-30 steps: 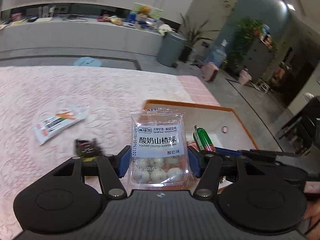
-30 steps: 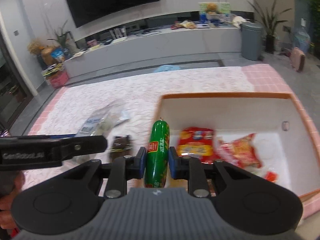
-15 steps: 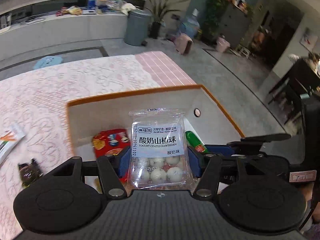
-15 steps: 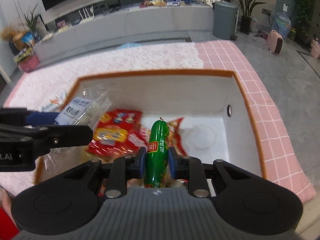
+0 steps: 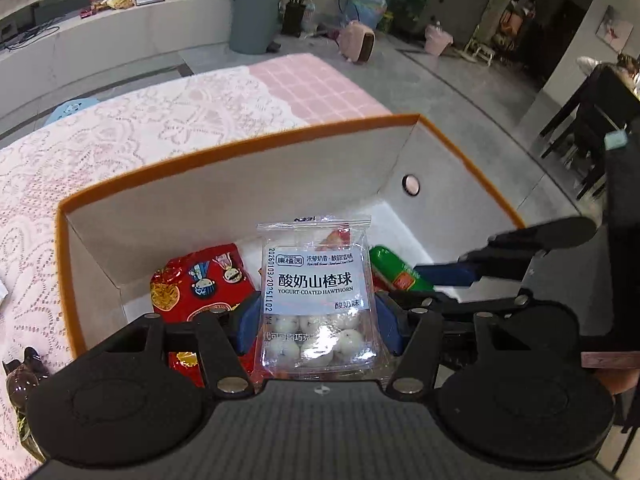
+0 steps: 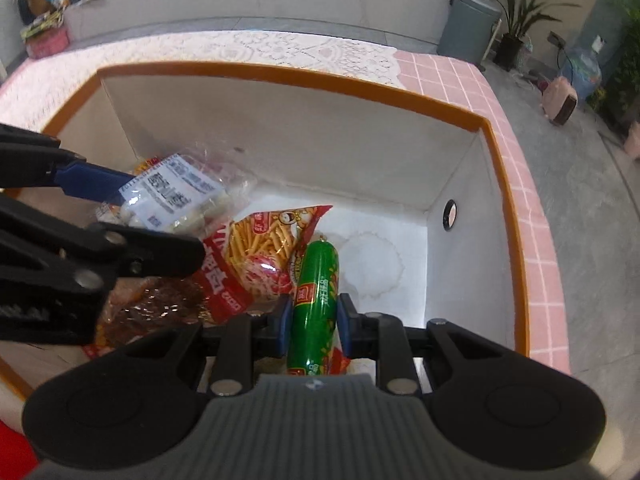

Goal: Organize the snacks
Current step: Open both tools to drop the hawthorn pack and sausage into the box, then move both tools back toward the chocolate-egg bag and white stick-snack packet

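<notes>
My left gripper (image 5: 316,320) is shut on a clear packet of yogurt-coated hawthorn balls (image 5: 316,300), held above the open box with the orange rim (image 5: 240,144). My right gripper (image 6: 312,320) is shut on a green sausage (image 6: 316,292), also inside the box (image 6: 304,76) opening. In the right wrist view the left gripper (image 6: 100,224) enters from the left with the hawthorn packet (image 6: 176,196). In the left wrist view the right gripper (image 5: 460,276) and the green sausage (image 5: 396,272) show at the right. A red snack bag (image 5: 200,284) and a bag of fries sticks (image 6: 256,256) lie on the box floor.
The box stands on a table with a pink lace cloth (image 5: 120,136), near its right edge. A dark wrapped sweet (image 5: 24,372) lies on the cloth left of the box. Beyond are a grey bin (image 5: 256,16), a long counter and grey floor.
Both grippers have moved right from over the cloth to over the box and sunk into its opening, tilting further down. Each still holds its snack.
</notes>
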The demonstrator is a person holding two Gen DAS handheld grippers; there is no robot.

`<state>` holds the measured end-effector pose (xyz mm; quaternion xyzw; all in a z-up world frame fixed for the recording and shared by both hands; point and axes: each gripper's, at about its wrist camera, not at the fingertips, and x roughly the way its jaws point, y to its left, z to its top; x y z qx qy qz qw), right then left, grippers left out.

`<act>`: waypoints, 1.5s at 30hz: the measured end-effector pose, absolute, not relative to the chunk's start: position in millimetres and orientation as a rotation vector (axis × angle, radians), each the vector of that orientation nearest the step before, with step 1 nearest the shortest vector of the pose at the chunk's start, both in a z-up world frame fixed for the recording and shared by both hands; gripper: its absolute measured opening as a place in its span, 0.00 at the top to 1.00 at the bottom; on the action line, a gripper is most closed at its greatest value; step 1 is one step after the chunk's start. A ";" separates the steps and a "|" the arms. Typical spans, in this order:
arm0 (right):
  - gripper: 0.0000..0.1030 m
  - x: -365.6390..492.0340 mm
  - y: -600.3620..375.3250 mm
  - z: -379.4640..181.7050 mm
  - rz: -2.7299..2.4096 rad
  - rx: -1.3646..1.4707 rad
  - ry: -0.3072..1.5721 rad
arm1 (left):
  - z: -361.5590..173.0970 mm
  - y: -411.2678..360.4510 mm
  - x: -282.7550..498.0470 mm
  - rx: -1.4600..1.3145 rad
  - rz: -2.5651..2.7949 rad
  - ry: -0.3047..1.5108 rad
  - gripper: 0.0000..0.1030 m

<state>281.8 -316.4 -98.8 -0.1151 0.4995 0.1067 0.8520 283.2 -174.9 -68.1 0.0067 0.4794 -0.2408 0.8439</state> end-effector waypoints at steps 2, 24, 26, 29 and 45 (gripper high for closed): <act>0.79 282.4 -313.7 -99.4 0.226 -0.276 1.052 | -70.9 -176.7 284.2 0.032 -0.505 1.020 0.35; 0.32 274.4 -298.7 -70.2 0.159 -0.338 1.016 | -41.2 -147.6 270.1 0.007 -0.502 0.992 0.19; 0.28 272.4 -297.2 -65.7 0.142 -0.319 1.006 | -33.1 -140.8 264.3 -0.005 -0.498 0.970 0.19; 0.25 267.8 -294.6 -58.8 0.126 -0.270 0.982 | -22.1 -129.5 256.5 -0.022 -0.488 0.941 0.19; 0.09 225.7 -212.0 -14.1 0.256 -0.155 0.872 | 17.2 -48.4 217.7 -0.040 -0.346 0.860 0.19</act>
